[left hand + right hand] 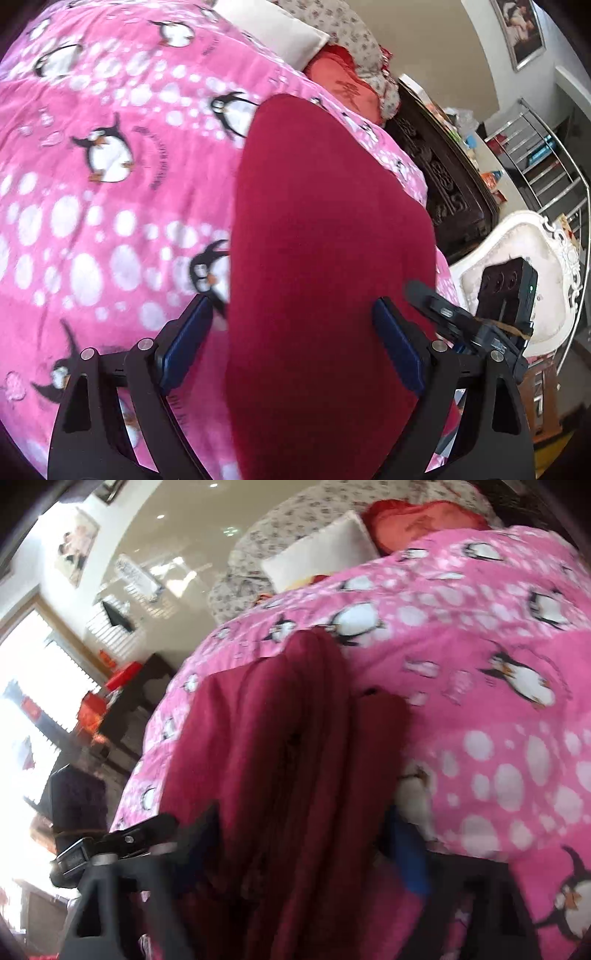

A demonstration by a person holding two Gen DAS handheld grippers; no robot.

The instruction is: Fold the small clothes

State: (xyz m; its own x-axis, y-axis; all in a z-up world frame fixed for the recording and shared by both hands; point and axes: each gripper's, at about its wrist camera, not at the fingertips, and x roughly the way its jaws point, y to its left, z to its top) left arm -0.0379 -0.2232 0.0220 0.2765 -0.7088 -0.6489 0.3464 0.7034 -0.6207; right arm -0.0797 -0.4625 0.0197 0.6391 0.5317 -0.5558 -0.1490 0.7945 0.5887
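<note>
Pink penguin-print bedding (110, 221) covers the bed and serves as the folding surface, with a white pillow (273, 29) and a red cushion (343, 81) pushed up toward 12 o'clock, out of the way. A dark carved cabinet (443, 177) and a white ornate chair (517, 266) stand off at 3 o'clock.

The task's thing is a dark red garment (325, 258), spread long from 6 o'clock up toward 12 o'clock on the blanket. From the left wrist view, the left gripper (295, 339) straddles it with its 2 blue pads wide apart, 1 on each side of the cloth, jaws released; I judge it is poised there to pinch the near edge. The neighbouring gripper's body shows at 4 o'clock.

From the right wrist view (blurred with motion), the garment (280, 757) looks bunched into lengthwise ridges running up between the fingers of the right gripper (303, 849). That bunching suggests cloth gathered in the jaws, yet I cannot tell whether they are clenched on it, since the pads are mostly hidden behind the fabric.
</note>
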